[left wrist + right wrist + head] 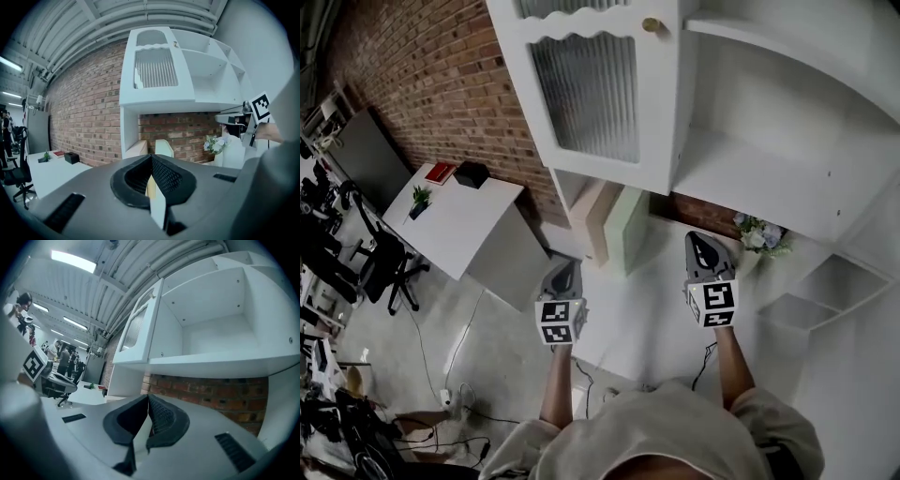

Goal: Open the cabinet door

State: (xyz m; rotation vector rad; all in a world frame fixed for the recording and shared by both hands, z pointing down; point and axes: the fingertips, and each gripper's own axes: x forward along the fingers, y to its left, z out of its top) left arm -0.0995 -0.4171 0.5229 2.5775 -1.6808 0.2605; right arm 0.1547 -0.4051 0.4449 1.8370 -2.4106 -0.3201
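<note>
Brick wall behind, white ribbed-glass cabinet door (586,89) looks shut; left gripper (565,272) and right gripper (701,246) both closed, empty, below it: approach phase, next open jaws at round brass knob (652,24).

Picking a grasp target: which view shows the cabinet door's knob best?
Head view: the gold knob sits clear and unobstructed on the right edge of the door. The left gripper view shows it only as a tiny speck. The right gripper view sees the door nearly edge-on, knob indiscernible.
</note>
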